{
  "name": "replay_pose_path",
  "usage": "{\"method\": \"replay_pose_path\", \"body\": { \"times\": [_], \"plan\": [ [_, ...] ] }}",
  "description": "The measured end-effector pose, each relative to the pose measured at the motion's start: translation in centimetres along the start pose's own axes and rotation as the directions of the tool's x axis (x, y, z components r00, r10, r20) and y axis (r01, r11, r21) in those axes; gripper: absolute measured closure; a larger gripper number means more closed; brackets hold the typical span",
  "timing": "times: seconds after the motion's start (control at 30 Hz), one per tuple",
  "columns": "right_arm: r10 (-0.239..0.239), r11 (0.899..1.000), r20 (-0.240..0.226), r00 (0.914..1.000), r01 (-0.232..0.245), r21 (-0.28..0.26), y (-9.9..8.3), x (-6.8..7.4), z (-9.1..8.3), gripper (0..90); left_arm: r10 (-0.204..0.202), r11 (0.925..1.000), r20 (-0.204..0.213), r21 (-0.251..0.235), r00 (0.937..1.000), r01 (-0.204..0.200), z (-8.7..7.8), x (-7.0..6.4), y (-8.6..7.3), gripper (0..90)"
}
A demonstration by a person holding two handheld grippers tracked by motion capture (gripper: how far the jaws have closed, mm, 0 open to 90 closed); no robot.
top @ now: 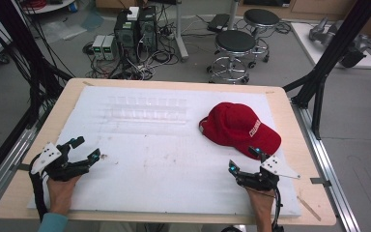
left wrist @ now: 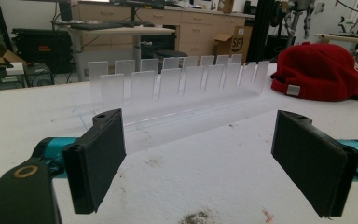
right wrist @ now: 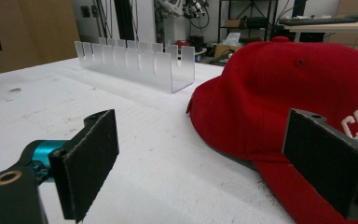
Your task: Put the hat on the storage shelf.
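A red baseball cap (top: 239, 126) with white lettering lies on the white sheet at the right, its brim toward the near right. My right gripper (top: 244, 159) stands open just in front of the brim, nothing between its jaws; in the right gripper view the cap (right wrist: 289, 93) sits close ahead at the right. A clear slotted acrylic rack (top: 147, 108) lies along the far middle of the sheet. My left gripper (top: 87, 147) is open at the near left, apart from everything; the rack (left wrist: 177, 84) and the cap (left wrist: 324, 70) lie ahead in its view.
The white sheet (top: 164, 159) covers a wooden table (top: 297, 145). A small dark stain (top: 104, 156) marks the sheet by the left gripper. Beyond the table stand two stools (top: 234, 50), computer boxes with cables (top: 135, 34), and black frame posts (top: 328, 53).
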State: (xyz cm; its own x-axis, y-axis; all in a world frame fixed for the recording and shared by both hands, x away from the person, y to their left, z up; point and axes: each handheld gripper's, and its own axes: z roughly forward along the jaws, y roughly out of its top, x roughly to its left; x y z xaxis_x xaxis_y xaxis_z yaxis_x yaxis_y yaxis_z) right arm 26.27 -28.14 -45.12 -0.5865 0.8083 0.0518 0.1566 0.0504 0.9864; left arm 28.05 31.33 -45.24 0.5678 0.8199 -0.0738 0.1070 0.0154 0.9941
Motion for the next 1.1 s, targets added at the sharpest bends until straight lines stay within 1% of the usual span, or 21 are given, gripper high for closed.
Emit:
{"method": "replay_pose_path", "body": {
  "times": [0.27, 0.4, 0.47, 0.53, 0.6, 0.63, 0.67, 0.73, 0.9, 1.0, 1.03, 1.1],
  "plan": [
    [0.002, 1.000, 0.000, 1.0000, -0.002, -0.001, 0.00, -0.11, -0.01, 9.7, 0.012, 0.9999, 0.003, 0.003, 0.9999, -0.012, -0.01, -0.06, 0.01, 17.6],
    [-0.002, 1.000, -0.001, 1.0000, 0.002, 0.001, 0.01, 0.00, -0.01, 9.7, -0.003, 1.0000, 0.001, 0.001, 1.0000, 0.003, -0.02, 0.03, 0.01, 17.5],
    [-0.008, 1.000, -0.001, 1.0000, 0.008, 0.000, 0.01, 0.01, 0.03, 9.6, 0.001, 1.0000, 0.001, 0.000, 1.0000, -0.001, 0.00, 0.00, 0.00, 17.4],
    [-0.002, 1.000, -0.003, 1.0000, 0.002, 0.001, 0.01, -0.01, 0.00, 9.6, 0.010, 0.9999, 0.002, 0.003, 0.9999, -0.010, -0.02, -0.03, 0.01, 17.4],
    [-0.006, 1.000, -0.004, 1.0000, 0.006, -0.004, 0.01, -0.12, 0.00, 9.6, 0.008, 1.0000, 0.001, 0.002, 1.0000, -0.008, -0.02, -0.03, 0.01, 17.4],
    [0.000, 1.000, -0.007, 1.0000, 0.000, -0.001, 0.01, -0.05, -0.01, 9.6, 0.007, 1.0000, 0.001, 0.002, 1.0000, -0.007, -0.02, -0.02, 0.00, 17.4],
    [-0.002, 1.000, -0.006, 1.0000, 0.002, 0.001, 0.02, -0.01, -0.02, 9.6, 0.006, 1.0000, 0.002, 0.003, 1.0000, -0.006, -0.03, 0.00, 0.01, 17.4],
    [-0.021, 1.000, -0.008, 0.9997, 0.021, -0.002, 0.03, 0.00, 0.03, 9.6, 0.006, 1.0000, 0.002, 0.002, 1.0000, -0.006, -0.02, 0.01, 0.01, 17.4],
    [-0.021, 1.000, -0.015, 0.9997, 0.021, 0.000, 0.07, 0.10, 0.01, 9.6, 0.001, 1.0000, 0.001, -0.001, 1.0000, -0.001, 0.01, 0.00, 0.00, 17.4],
    [-0.020, 1.000, -0.035, 0.9992, 0.020, 0.001, 0.18, -0.12, -0.01, 9.6, 0.000, 1.0000, 0.002, 0.002, 1.0000, 0.000, -0.01, 0.02, 0.02, 17.4],
    [-0.011, 1.000, -0.050, 0.9987, 0.012, 0.021, 0.54, -0.24, -0.08, 9.6, 0.000, 1.0000, 0.001, 0.000, 1.0000, 0.000, -0.01, 0.01, 0.01, 17.4],
    [-0.007, 1.000, -0.056, 0.9984, 0.007, 0.013, 0.79, -0.34, -0.14, 9.6, 0.001, 1.0000, 0.001, 0.000, 1.0000, -0.001, 0.00, 0.01, 0.01, 17.4]
  ]
}}
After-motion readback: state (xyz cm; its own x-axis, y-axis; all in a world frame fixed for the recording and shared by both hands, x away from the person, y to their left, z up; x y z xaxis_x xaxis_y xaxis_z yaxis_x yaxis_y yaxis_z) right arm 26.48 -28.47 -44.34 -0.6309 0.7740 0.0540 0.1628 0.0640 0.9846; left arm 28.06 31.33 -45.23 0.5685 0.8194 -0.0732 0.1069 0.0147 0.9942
